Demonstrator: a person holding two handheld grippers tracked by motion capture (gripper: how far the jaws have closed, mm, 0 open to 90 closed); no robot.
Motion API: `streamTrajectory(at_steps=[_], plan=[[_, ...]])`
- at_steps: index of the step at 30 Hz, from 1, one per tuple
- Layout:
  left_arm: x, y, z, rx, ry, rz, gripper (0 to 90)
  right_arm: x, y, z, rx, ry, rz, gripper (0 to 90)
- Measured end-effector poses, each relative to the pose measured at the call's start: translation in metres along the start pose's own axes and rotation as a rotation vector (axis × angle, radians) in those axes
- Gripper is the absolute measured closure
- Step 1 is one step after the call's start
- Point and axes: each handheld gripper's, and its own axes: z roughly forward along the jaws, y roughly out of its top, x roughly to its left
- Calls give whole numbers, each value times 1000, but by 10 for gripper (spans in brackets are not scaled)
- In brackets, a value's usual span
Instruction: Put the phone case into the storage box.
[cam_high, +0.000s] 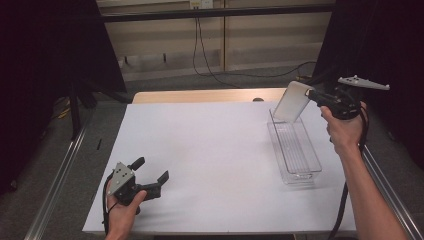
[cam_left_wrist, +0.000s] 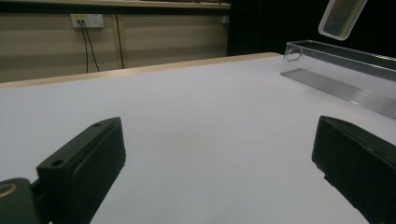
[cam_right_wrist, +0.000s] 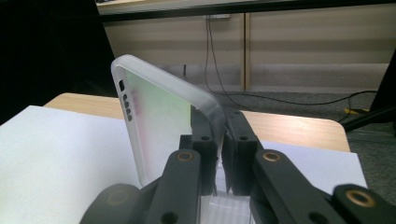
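A translucent white phone case (cam_high: 293, 101) hangs in the air above the far end of a clear plastic tray (cam_high: 295, 150) at the table's right side. My right gripper (cam_high: 314, 94) is shut on the case's edge and holds it tilted. In the right gripper view the case (cam_right_wrist: 159, 121) stands on edge, pinched between the two black jaws. My left gripper (cam_high: 152, 169) rests low near the table's front left, open, with nothing between its fingers (cam_left_wrist: 84, 163). From the left gripper view the tray (cam_left_wrist: 345, 74) lies far right with the case (cam_left_wrist: 341, 16) above it.
A white sheet (cam_high: 210, 150) covers most of the wooden table (cam_high: 200, 95). Cables run over the floor behind the table, and dark curtains hang at both sides. A metal rail (cam_high: 60, 170) runs along the left.
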Motion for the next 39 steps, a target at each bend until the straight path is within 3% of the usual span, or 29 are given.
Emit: streamTrajectory(at_steps=[20,25,28,30,34,39], plan=[[-1,0,0,-3,-3,4,27,-7,-8,28,34,-56,-64,845],[0,0,-1,6,-4,23,27,-8,-11,32,48,-75,-83,845],[0,0,0,-1,-5,-7,27,-8,-12,35,50,-84,-94,845],[2,0,3,6,-14,1,27,-7,-11,36,39,-86,-89,845],[2,0,3,10,-7,13,27,-2,-15,42,52,-116,-139,845],[3,0,1,2,-5,11,27,-4,-18,48,60,-120,-130,845]])
